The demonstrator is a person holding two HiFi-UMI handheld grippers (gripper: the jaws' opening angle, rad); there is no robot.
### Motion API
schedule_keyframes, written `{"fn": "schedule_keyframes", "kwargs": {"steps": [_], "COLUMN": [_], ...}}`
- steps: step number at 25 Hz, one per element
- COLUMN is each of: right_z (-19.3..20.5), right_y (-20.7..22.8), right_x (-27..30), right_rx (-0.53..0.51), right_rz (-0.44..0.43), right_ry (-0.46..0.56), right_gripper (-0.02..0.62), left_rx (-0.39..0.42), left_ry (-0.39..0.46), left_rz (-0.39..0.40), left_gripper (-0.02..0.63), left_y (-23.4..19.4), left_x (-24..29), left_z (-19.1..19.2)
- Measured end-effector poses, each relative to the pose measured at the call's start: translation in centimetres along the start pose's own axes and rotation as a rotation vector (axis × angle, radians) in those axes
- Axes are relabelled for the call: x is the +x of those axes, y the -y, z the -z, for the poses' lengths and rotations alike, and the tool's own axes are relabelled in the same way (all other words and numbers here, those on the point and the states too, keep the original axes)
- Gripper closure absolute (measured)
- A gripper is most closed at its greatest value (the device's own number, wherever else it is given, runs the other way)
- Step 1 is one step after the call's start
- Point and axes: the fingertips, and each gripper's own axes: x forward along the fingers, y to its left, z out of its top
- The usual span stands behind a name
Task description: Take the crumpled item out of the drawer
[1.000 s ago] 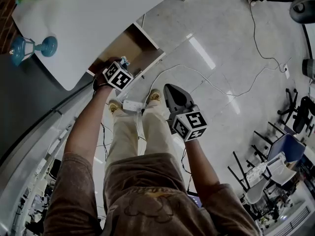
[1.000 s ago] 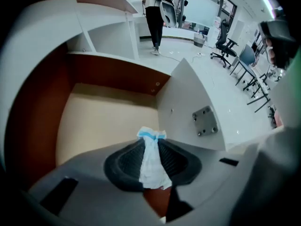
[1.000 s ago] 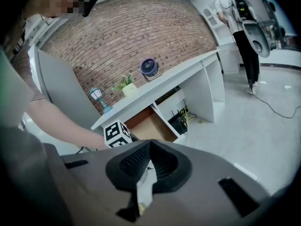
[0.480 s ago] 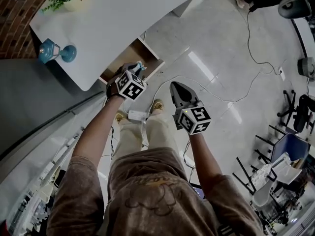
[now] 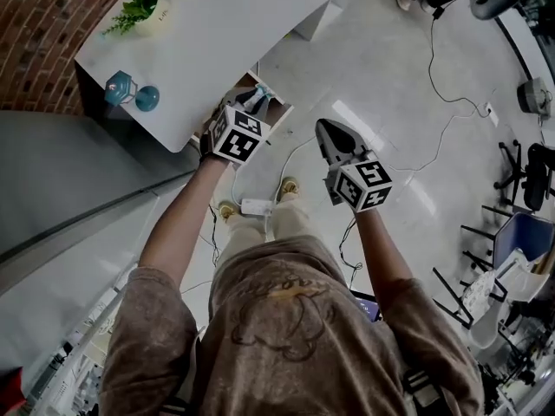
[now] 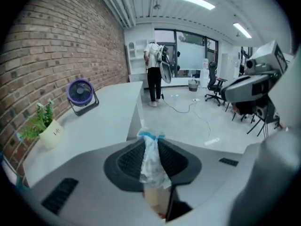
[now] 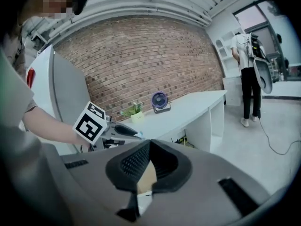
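In the head view the left gripper [image 5: 257,100] reaches to the counter's [image 5: 225,24] front edge, with its tips over the open drawer [image 5: 279,107]. The crumpled wrapper [image 5: 261,94] shows only as a pale-and-blue scrap there, and I cannot tell whether it has cleared the drawer's front. If it has not, a sideways pull could catch it on that edge. The right gripper [image 5: 326,128] hangs well apart over the floor.

The left gripper view shows the fingers [image 6: 134,157] pinching the crumpled wrapper [image 6: 151,166] in a thin strip, its blue end poking past the tips. The material looks slick and soft, so a quick swing might let it slide out and drop back.

In the right gripper view that gripper's fingers [image 7: 134,164] press together on nothing, so it is not ready to catch a fall.
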Motion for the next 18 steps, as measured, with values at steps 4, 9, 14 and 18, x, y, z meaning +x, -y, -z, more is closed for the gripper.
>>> {"fn": "schedule_keyframes", "kwargs": {"steps": [4,9,14,18], "right_z": [-2.2,-4.7,-7.2,-8.8], "right_y": [-1.8,-4.4,-6.8,-9.0], "right_x": [-1.6,-2.7,-3.6,-4.1], "right_rx": [-0.024,-0.073,-0.117,-0.161], "right_rz": [-0.003,-0.021,-0.044,-0.062], "right_ry": [0.014,0.026,0.048,0.072], "right_gripper": [0.598,0.598,0.598,0.598], "left_rx": [-0.027,-0.05,-0.106,-0.135], "left_ry": [0.083,0.17,0.254,0.319], "left_rz": [0.018,0.018,-0.015,-0.032], "left_gripper": [0.515,0.515,0.515,0.514], "left_y": [-0.7,-1.9,-3.7,-4.0], "left_x": [-4.2,-9.0,-13.7,-17.6], "left_z": [-3.3,-6.1,-7.4,-7.5]}}
